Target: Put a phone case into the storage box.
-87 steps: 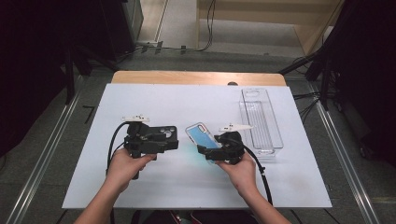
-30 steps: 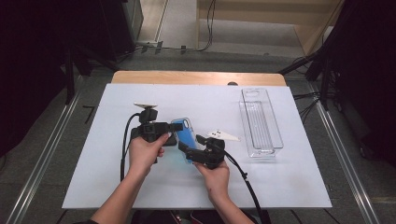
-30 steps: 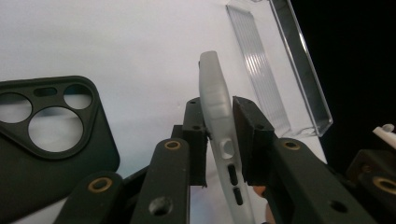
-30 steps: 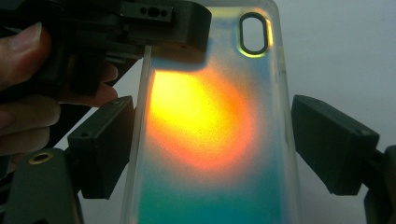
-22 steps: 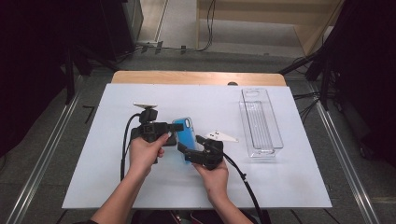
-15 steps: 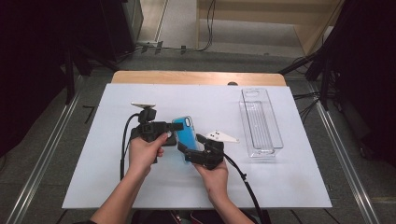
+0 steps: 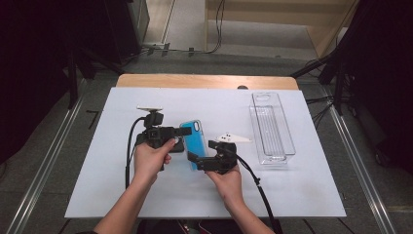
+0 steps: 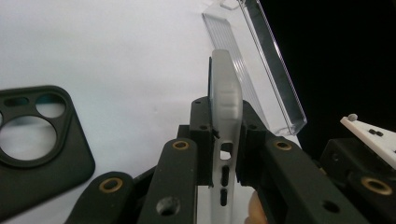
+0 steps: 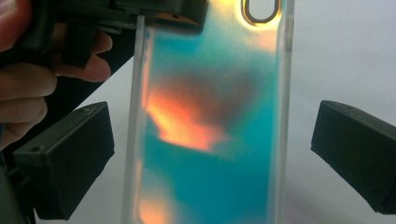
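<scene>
Two tools at mid-worktop (image 7: 117, 195): left tool (image 7: 181, 130) stays clamped on the blue phone case's (image 7: 194, 141) edge, held raised on edge, while right tool (image 7: 197, 160) has just opened, jaws clear either side, so handover looks complete.

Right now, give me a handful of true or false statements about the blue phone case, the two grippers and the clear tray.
1. The left gripper is shut on the iridescent blue phone case. True.
2. The right gripper clamps that case. False: its jaws have just been opening and stand apart from the case's edges.
3. The clear plastic rectangular tray holds the case. False: the tray is empty, off to the right.
4. A black phone case lies on the white table. True.
</scene>
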A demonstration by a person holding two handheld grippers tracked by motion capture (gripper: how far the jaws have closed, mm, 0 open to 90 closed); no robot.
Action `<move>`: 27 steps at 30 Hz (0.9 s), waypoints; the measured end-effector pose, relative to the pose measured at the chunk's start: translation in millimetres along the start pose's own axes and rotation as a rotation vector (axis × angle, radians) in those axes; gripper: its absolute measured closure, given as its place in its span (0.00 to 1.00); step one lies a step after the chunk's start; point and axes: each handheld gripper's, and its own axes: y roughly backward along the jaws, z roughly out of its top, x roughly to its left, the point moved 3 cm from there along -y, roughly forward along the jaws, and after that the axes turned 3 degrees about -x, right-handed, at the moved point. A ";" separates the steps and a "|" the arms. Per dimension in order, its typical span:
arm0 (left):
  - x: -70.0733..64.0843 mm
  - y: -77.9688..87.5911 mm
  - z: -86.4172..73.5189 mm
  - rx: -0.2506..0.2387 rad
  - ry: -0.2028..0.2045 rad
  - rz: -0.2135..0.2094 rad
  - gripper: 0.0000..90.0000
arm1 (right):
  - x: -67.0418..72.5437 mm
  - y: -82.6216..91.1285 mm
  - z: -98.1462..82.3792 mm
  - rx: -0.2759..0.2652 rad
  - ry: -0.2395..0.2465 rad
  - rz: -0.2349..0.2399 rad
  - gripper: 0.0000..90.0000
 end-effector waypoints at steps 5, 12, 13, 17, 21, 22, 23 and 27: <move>-2.1 3.3 -0.2 -0.054 -0.081 0.040 0.90 | -4.7 5.3 6.0 0.036 0.043 0.013 0.00; -8.1 6.4 -4.2 -0.147 -0.208 0.048 0.90 | -5.8 17.0 17.6 0.061 0.096 -0.001 0.00; -8.3 6.7 -4.5 -0.154 -0.221 0.050 0.90 | -5.8 17.0 17.6 0.061 0.096 -0.001 0.00; -10.8 8.0 -8.9 -0.220 -0.283 0.071 0.90 | -8.5 22.8 18.4 0.082 0.114 -0.007 0.00; -12.6 8.1 -12.4 -0.244 -0.314 0.070 0.90 | -12.4 25.7 17.4 0.090 0.111 0.001 0.00; -13.7 7.7 -13.3 -0.258 -0.316 0.072 0.90 | -14.0 26.7 15.8 0.092 0.119 0.001 0.00; -14.9 7.6 -14.3 -0.260 -0.328 0.070 0.90 | -13.9 27.1 14.7 0.096 0.128 0.005 0.00; -19.0 7.8 -17.9 -0.290 -0.371 0.072 0.90 | -14.1 27.1 11.5 0.119 0.151 0.013 0.00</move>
